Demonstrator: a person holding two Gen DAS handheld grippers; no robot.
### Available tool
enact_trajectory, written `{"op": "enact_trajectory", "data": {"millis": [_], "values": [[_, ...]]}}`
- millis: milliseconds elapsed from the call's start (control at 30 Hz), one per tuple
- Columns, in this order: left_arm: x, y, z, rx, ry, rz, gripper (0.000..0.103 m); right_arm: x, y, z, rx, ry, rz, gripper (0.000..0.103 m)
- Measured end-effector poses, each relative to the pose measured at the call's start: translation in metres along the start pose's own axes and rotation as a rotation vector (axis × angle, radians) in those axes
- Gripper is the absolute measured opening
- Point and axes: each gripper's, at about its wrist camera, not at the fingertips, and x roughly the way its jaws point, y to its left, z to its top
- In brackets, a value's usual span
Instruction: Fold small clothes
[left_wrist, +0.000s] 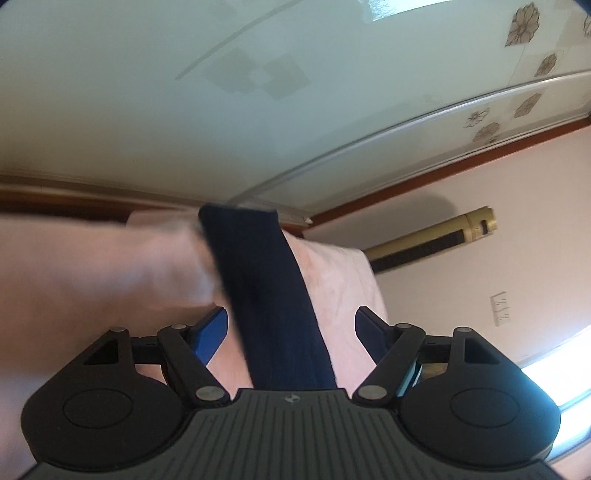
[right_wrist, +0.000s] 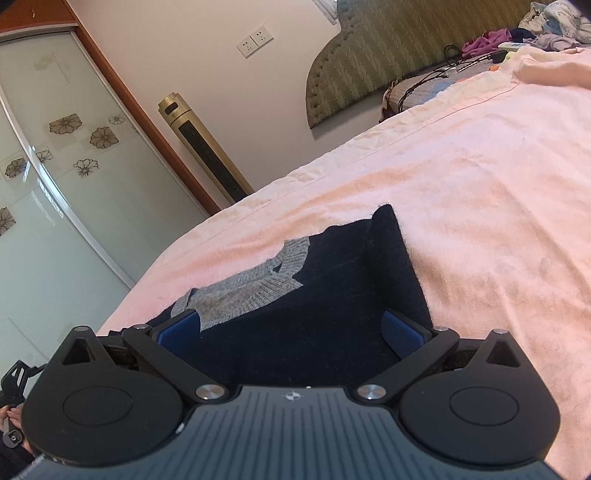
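Dark navy sweater with grey ribbed collar, spread flat on the pink bed cover, directly ahead of the right gripper and passing between its blue pads. Jaws spread wide, not pinching the knit. In the left wrist view, a long navy strip of the garment running away between the pads of the left gripper (picture blurred), jaws likewise spread, no pad pressed on cloth. Beyond the bed edge, left of the right gripper: gold tower fan, glass wardrobe door with flower prints. Far ahead, to the right: padded headboard, heaped clothes.
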Motion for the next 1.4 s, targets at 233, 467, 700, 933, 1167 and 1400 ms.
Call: {"op": "enact_trajectory", "data": {"millis": [233, 467, 700, 933, 1167, 1400], "values": [[0.018, -0.039, -0.012, 0.298, -0.015, 0.168, 0.005, 0.0, -0.001, 0.0, 0.008, -0.004, 0.003, 0.103], [-0.029, -0.147, -0.146, 0.906, -0.097, -0.103, 0.005, -0.001, -0.003, 0.0, 0.021, -0.008, 0.013, 0.103], [-0.04, -0.179, -0.379, 1.41, 0.358, -0.352, 0.006, -0.002, -0.005, 0.0, 0.036, -0.012, 0.023, 0.103], [-0.061, -0.163, -0.419, 1.642, 0.403, -0.373, 0.025, -0.004, -0.009, 0.0, 0.055, -0.013, 0.041, 0.103], [-0.082, -0.133, -0.314, 1.109, 0.428, -0.384, 0.082, -0.009, 0.013, 0.012, 0.05, 0.068, 0.009, 0.103], [-0.055, -0.088, -0.28, 0.905, 0.442, -0.219, 0.082, 0.028, 0.053, 0.007, 0.189, 0.347, 0.19, 0.1]]}}
